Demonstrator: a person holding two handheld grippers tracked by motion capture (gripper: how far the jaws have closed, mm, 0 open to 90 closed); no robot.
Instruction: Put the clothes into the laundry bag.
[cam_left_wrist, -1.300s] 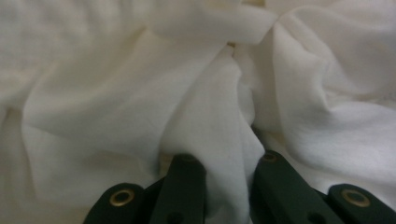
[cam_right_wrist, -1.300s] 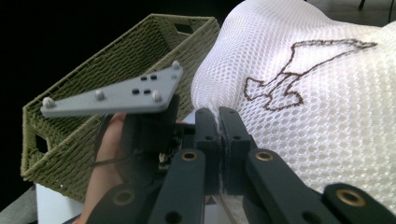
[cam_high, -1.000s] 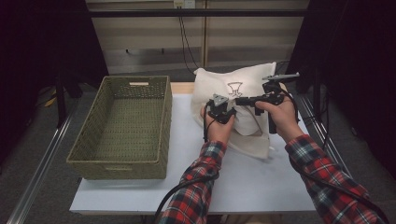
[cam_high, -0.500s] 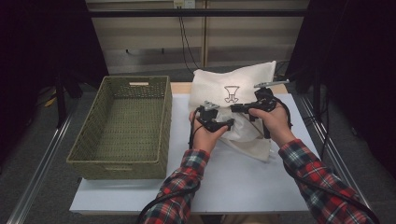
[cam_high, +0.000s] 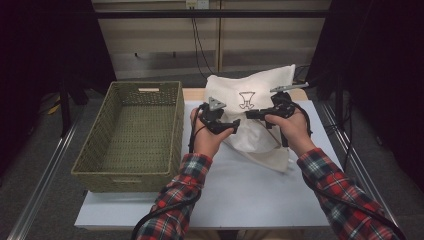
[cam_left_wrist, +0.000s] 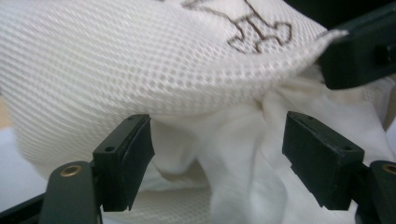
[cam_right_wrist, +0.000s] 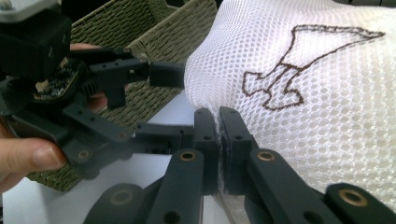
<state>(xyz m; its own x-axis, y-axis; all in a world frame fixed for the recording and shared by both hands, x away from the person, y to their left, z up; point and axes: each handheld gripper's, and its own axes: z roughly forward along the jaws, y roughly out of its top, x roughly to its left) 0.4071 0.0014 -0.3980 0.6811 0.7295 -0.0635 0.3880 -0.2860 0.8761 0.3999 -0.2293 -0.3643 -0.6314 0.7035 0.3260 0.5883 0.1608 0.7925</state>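
A white mesh bag (cam_high: 260, 87) with a brown emblem (cam_right_wrist: 299, 70) lies on the white table (cam_high: 250, 195), with crumpled white cloth (cam_left_wrist: 243, 186) showing at its mouth. My right gripper (cam_high: 248, 114) is shut on the bag's mesh edge (cam_right_wrist: 218, 122), its two pads pressed together over the fabric. My left gripper (cam_high: 234, 126) hovers just left of the bag. Its jaws have just been opening and stand wide apart (cam_left_wrist: 219, 158). The white cloth lies between them, and neither pad presses on it. The right gripper view has the left gripper (cam_right_wrist: 170, 105) in front of the basket.
A woven green basket (cam_high: 125, 176), with nothing in it, stands on the table's left side, close to my left hand. The table's near half is bare white. Dark curtains and metal rails flank the table. Cables hang behind the bag.
My left gripper has drawn back to the left and upward from the bag, and its jaws have spread open. The right gripper has kept its grip and hardly moved.
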